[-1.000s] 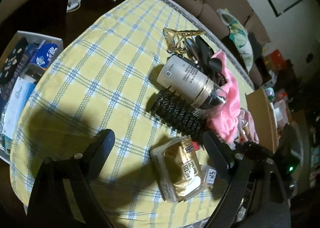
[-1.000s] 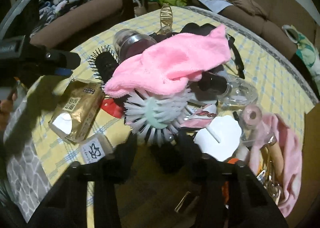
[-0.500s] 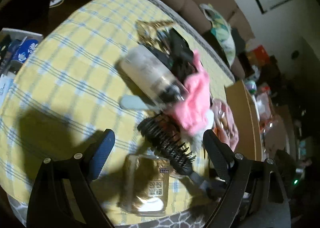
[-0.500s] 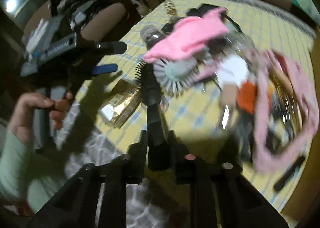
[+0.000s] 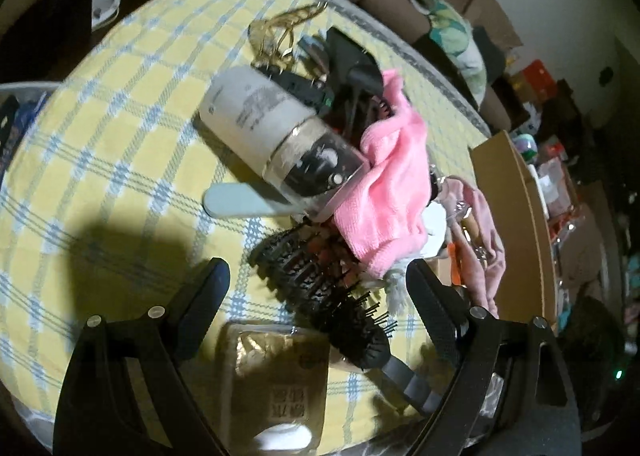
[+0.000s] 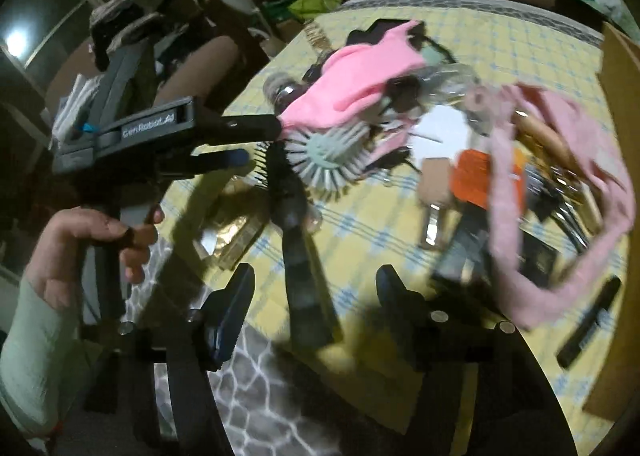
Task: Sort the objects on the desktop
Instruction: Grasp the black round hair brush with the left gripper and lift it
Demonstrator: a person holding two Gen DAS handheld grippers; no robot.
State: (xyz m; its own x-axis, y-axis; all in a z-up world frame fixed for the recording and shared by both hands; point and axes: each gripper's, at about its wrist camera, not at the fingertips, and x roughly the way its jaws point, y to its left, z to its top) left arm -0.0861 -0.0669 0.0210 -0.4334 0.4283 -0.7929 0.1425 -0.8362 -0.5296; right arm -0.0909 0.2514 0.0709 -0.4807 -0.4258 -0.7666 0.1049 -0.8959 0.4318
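1. Two views, left wrist first: the left gripper stands with its jaws spread wide and nothing clamped; the black round hairbrush lies on the yellow checked tablecloth between the two fingers, bristle head toward the pile, grey handle running down toward the right finger, pads clear of it
2. A gold foil packet lies just below the brush, low between the fingers; it bears a dark square label with characters too blurred to read
3. A white bottle with a clear cap lies tilted beyond the brush; small grey print on its side is illegible. A pink cloth drapes beside it, a pale blue handle pokes out under it, and a gold hair claw lies farther back
4. Right wrist view: the right gripper has its jaws opening; the hairbrush handle stands between the fingers, and the pads do not press on it
5. The left gripper shows at the left, held by a hand in a pale green sleeve; its body reads "GenRobot.AI"
6. A pale green round brush lies under the pink cloth, touching the black brush's head
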